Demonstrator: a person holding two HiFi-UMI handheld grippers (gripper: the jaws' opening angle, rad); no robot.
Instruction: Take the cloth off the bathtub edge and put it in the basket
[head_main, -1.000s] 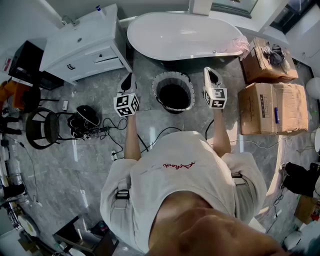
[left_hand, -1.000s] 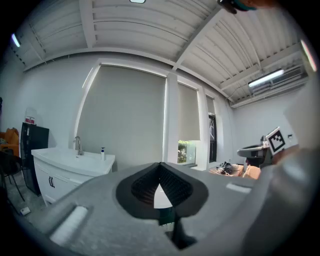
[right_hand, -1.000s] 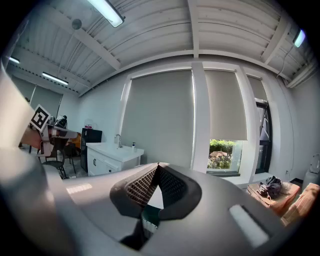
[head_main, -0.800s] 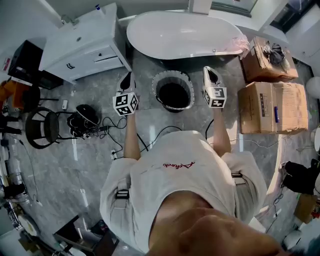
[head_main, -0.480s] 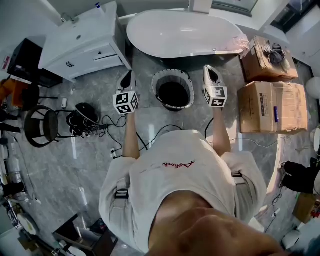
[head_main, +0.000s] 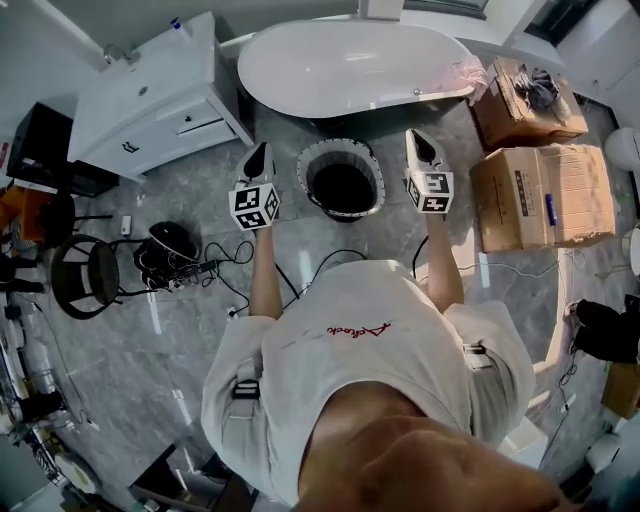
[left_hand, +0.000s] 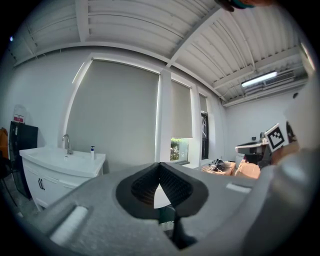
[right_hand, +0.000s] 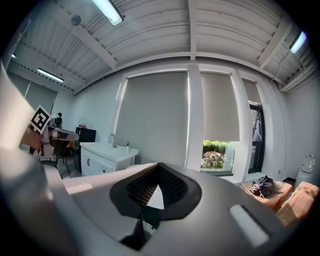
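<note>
A pale pink cloth (head_main: 466, 76) hangs over the right end of the white bathtub (head_main: 350, 70) in the head view. The round basket (head_main: 341, 180), dark inside with a light patterned rim, stands on the grey floor just in front of the tub. My left gripper (head_main: 259, 153) is held left of the basket, my right gripper (head_main: 417, 138) to its right. Both point toward the tub, and both are shut and empty. In the left gripper view the jaws (left_hand: 160, 185) meet with nothing between them; so do those in the right gripper view (right_hand: 157, 186).
A white vanity with sink (head_main: 155, 95) stands left of the tub. Two cardboard boxes (head_main: 540, 195) lie at the right, one with dark items on top (head_main: 525, 100). Cables and a dark device (head_main: 172, 245) lie on the floor at left beside a black stool (head_main: 85, 275).
Both grippers stay level on either side of the basket. The head view has shifted slightly, so the tub and vanity sit a little further left and up.
</note>
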